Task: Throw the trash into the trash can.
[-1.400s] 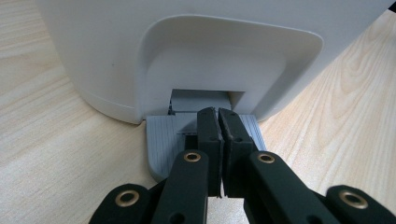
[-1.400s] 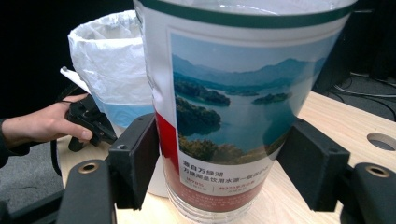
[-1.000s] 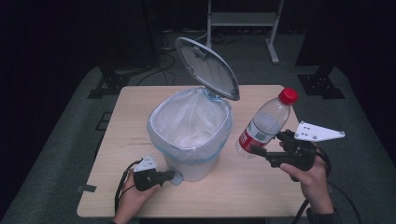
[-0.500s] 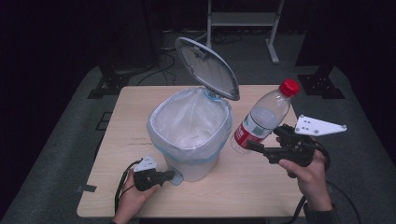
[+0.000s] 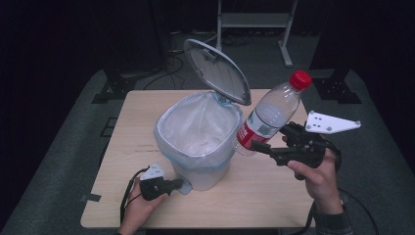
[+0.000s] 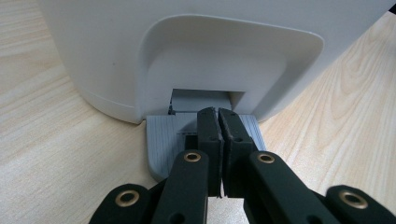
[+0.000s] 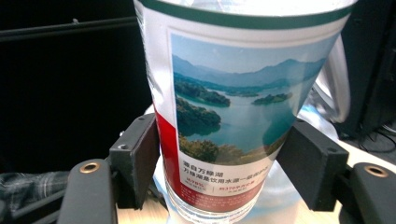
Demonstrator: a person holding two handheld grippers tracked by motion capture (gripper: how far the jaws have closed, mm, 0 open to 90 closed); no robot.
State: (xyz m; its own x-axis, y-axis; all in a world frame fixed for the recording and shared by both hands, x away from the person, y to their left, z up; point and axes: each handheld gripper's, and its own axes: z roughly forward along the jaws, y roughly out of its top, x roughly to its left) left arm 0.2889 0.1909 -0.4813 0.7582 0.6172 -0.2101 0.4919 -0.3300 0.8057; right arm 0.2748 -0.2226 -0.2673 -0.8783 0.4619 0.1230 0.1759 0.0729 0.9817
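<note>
A white pedal bin lined with a clear bag stands mid-table, its grey lid tipped up at the back. My left gripper is shut, its tips pressed down on the bin's grey foot pedal, nothing between the jaws. My right gripper is shut on a clear plastic water bottle with a red cap, held by its lower part and tilted, just right of the bin's rim. In the right gripper view the bottle's landscape label sits between the two pads.
The wooden table has bare room in front of and right of the bin. A metal stand and dark equipment legs stand on the floor beyond the table's far edge.
My right gripper has lifted the bottle and carried it a little left, toward the bin's rim. The left gripper has stayed on the pedal and the lid has stayed up.
</note>
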